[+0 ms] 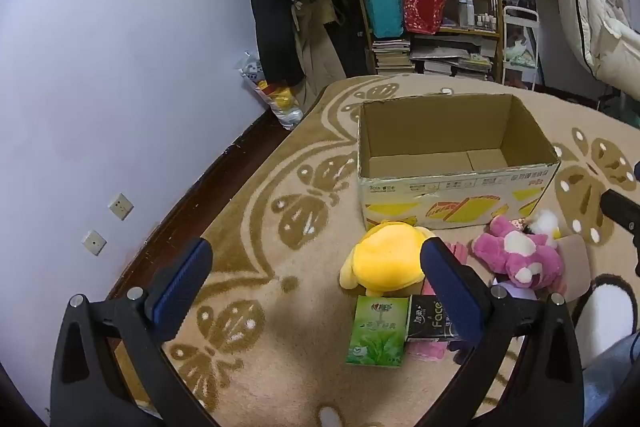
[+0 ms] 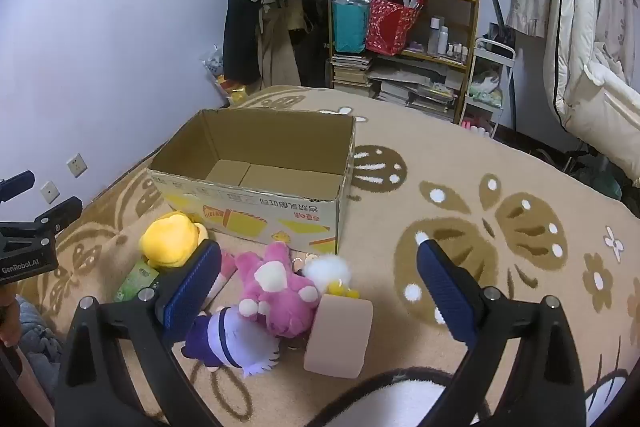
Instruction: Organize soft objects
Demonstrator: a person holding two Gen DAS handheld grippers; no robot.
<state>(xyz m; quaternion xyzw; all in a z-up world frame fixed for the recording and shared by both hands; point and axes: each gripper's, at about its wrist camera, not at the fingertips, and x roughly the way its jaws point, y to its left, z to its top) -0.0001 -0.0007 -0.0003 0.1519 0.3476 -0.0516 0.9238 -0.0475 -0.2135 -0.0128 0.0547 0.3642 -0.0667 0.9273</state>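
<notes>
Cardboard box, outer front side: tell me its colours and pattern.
The cardboard box is pale with yellow gift-box pictures and red print, clearest in the left wrist view.

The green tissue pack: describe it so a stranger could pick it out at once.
Find the open cardboard box on the patterned rug. In front of it lies a yellow plush toy, and the green tissue pack lies flat just on the near side of that toy. It is the only green thing there, with a leaf picture, beside a black pack marked "Face".

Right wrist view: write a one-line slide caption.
Open right gripper above pink plush and purple plush, empty cardboard box behind on the carpet.
</notes>
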